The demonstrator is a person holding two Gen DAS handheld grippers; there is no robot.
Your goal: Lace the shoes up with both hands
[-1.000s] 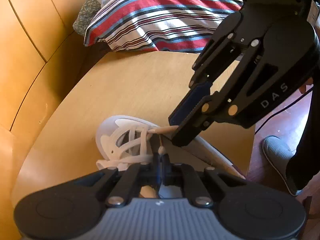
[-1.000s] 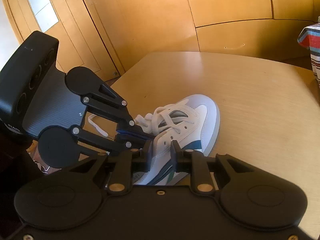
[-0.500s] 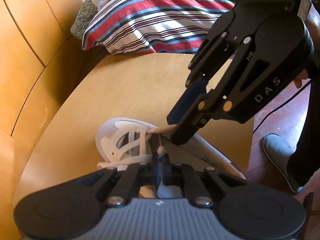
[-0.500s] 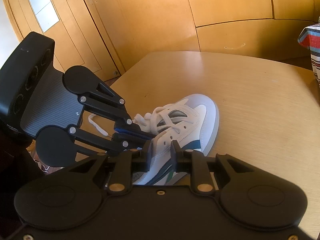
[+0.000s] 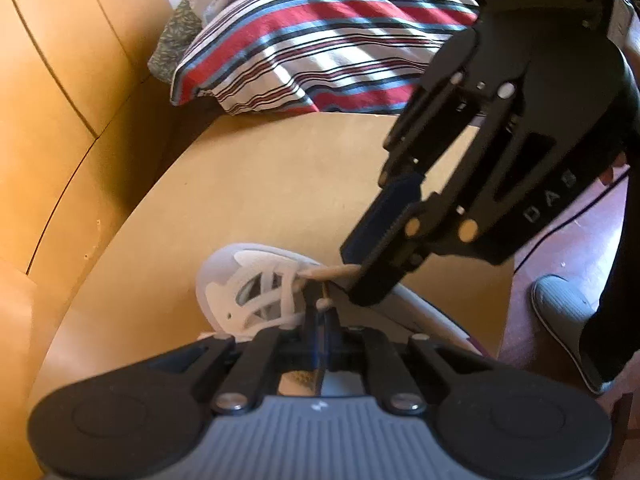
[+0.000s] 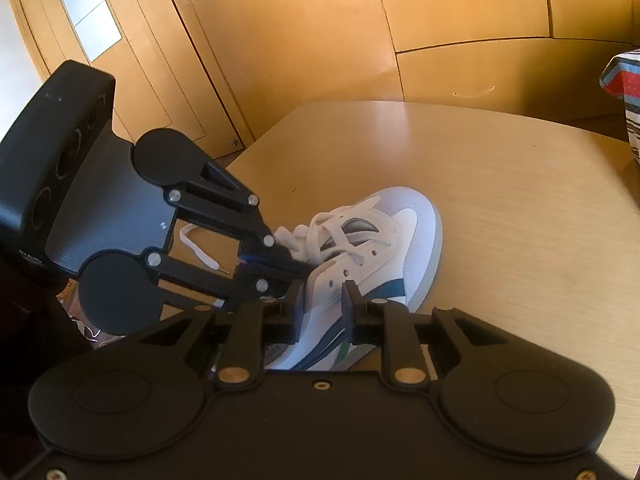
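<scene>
A white shoe (image 5: 224, 284) with teal side stripes (image 6: 408, 220) lies on a round wooden table (image 6: 500, 200), toe pointing away. My left gripper (image 5: 322, 316) is shut on a thin end of the white lace (image 5: 322, 300) just above the shoe's opening. In the right wrist view its tips (image 6: 298, 262) sit at the laced eyelets. My right gripper (image 6: 324, 304) straddles the shoe's side flap, its pads against the white upper. It comes down from the upper right (image 5: 370, 284), and a lace strand (image 5: 332, 271) runs to its tips. A loose lace end (image 6: 192, 240) trails off to the left.
Striped bedding (image 5: 320, 48) lies beyond the table's far edge. Wood panelling (image 5: 60, 100) and a door (image 6: 92, 20) curve around the table. A person's grey slipper (image 5: 560, 300) stands on the red floor at the right.
</scene>
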